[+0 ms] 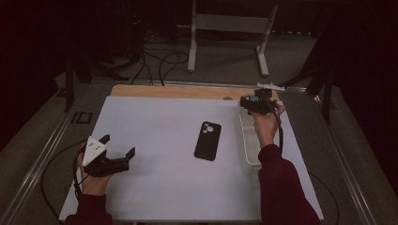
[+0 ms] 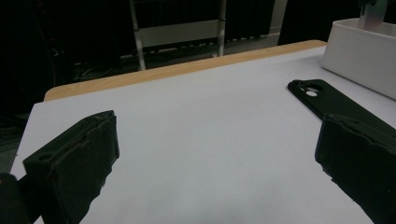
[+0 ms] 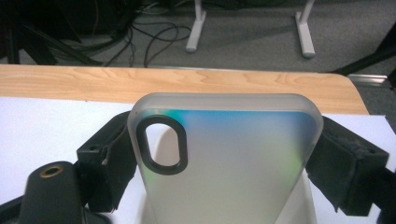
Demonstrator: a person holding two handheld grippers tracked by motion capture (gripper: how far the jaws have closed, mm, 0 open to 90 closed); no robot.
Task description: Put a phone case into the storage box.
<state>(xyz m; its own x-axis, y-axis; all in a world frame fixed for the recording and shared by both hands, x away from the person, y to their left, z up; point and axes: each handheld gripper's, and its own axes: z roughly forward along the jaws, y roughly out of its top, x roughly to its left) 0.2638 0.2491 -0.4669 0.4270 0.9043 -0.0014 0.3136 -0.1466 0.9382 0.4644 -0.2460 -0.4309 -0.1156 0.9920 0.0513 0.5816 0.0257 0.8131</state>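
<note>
A black phone case (image 1: 208, 140) lies flat near the middle of the white mat (image 1: 159, 187), camera cutout at its far end; it also lies to the right in the left gripper view (image 2: 327, 95). My left gripper (image 1: 118, 144) hovers at the mat's near left, open, nothing between its jaws (image 2: 217, 140). My right gripper (image 1: 257, 101) is held up over the far end of the white bin (image 1: 243, 140). It is shut on a frosted translucent phone case (image 3: 233, 154) with a black-rimmed oval cutout, the jaws pressing on the case's two long sides.
The mat covers a wooden tabletop (image 1: 178, 90) whose bare strip shows along the far edge. The white bin (image 2: 355, 51) stands at the mat's right side. Cables and a grey metal stand (image 1: 225, 28) are on the floor beyond the table.
</note>
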